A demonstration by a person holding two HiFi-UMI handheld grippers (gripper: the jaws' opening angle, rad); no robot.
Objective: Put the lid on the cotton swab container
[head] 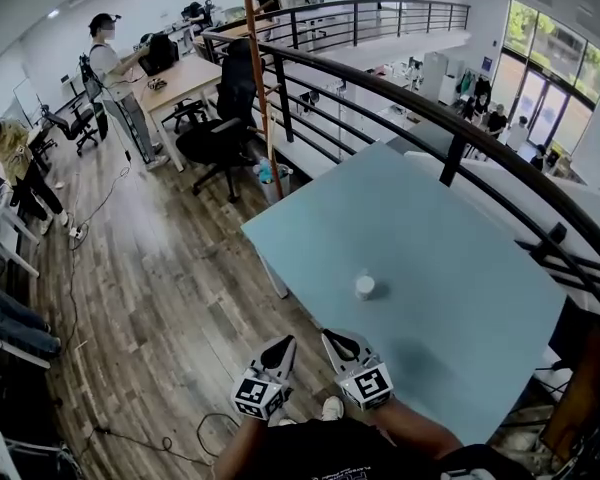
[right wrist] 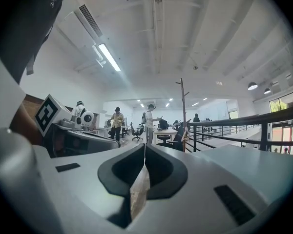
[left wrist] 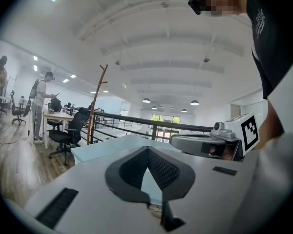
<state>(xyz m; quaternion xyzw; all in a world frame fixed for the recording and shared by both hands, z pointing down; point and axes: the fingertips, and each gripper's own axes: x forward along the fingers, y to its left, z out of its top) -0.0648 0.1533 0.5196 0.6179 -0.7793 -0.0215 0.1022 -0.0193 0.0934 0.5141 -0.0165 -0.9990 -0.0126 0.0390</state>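
A small white round container [head: 365, 287] stands on the light blue table [head: 450, 268], near its front left edge. I cannot make out a separate lid. Both grippers hover side by side at the table's near corner, short of the container. My left gripper [head: 287, 344] is shut with nothing between its jaws, and its tips meet in the left gripper view [left wrist: 147, 148]. My right gripper [head: 331, 337] is also shut and empty, its jaws closed together in the right gripper view [right wrist: 145, 146]. The container shows in neither gripper view.
A black metal railing [head: 450, 118] curves round the table's far side. To the left lie wooden floor [head: 150, 298], a black office chair [head: 220, 133], a wooden pole [head: 258, 78] and desks where people [head: 110, 68] stand. Cables run over the floor.
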